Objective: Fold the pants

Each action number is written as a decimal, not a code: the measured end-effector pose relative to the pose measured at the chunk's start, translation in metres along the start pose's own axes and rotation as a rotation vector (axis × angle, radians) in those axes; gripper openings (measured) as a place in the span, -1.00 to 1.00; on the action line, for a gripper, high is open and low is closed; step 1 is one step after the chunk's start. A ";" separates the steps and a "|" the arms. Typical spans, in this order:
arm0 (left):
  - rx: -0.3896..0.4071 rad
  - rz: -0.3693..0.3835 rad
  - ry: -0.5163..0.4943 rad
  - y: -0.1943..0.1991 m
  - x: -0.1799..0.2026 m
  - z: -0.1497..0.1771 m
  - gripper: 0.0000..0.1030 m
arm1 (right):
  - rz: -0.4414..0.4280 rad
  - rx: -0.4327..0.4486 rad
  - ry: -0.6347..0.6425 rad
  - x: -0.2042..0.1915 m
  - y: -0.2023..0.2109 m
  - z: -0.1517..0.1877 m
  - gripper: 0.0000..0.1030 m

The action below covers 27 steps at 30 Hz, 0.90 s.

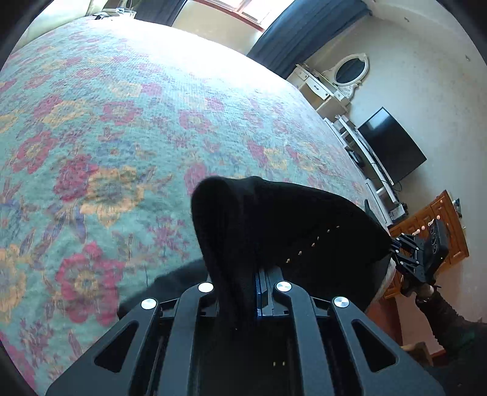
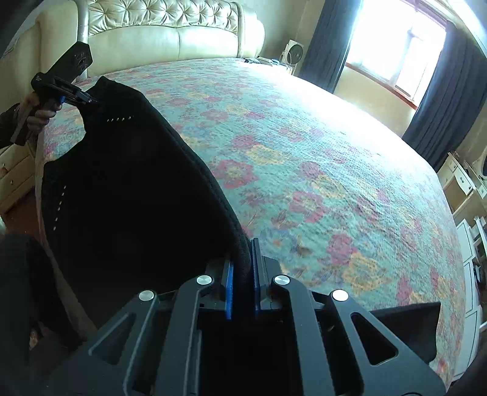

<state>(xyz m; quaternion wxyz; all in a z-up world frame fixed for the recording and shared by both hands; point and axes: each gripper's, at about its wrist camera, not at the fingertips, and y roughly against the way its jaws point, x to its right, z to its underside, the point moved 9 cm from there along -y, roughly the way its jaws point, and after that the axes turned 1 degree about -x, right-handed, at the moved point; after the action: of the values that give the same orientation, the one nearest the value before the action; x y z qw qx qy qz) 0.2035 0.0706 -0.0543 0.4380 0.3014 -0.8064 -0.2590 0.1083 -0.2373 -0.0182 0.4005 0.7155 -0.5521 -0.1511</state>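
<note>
Black pants with a row of small metal studs hang between my two grippers above the flowered bed. My left gripper is shut on one end of the waistband, and the dark cloth bunches over its fingers. In the right wrist view the pants stretch from my right gripper, shut on the fabric edge between its blue pads, up to the left gripper at the far left. The right gripper also shows at the right of the left wrist view, clamped on the cloth.
A bedspread with red and yellow flowers covers the wide bed, with a cream tufted headboard behind. A dark cloth corner lies at the near right. A television, white shelves and a wooden dresser stand beside the bed.
</note>
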 end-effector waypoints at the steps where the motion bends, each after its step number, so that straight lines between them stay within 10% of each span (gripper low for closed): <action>1: -0.010 -0.006 0.008 0.002 -0.001 0.016 -0.75 | 0.006 -0.011 0.014 -0.010 0.002 0.013 -0.83; 5: -0.014 -0.026 0.133 0.011 -0.022 0.068 -0.23 | -0.014 -0.102 0.011 -0.045 -0.011 0.068 -0.72; 8: -0.005 -0.019 0.263 0.026 -0.038 0.103 -0.21 | -0.084 -0.147 -0.049 -0.059 -0.008 0.091 -0.46; 12: 0.042 -0.066 0.456 0.049 -0.042 0.134 -0.06 | -0.192 -0.143 -0.227 -0.062 0.019 0.095 0.31; 16: 0.144 -0.034 0.724 0.070 -0.047 0.154 0.16 | -0.380 -0.154 -0.484 -0.056 0.039 0.099 0.40; 27: 0.274 -0.072 0.826 0.072 -0.026 0.140 0.16 | -0.542 -0.162 -0.879 -0.018 0.034 0.116 0.40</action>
<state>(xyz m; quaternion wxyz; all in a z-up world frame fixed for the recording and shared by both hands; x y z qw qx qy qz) 0.0758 0.1604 -0.0869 0.6705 0.4630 -0.5793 -0.0226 0.0026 -0.2701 -0.0704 0.1318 0.6685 -0.4496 -0.5775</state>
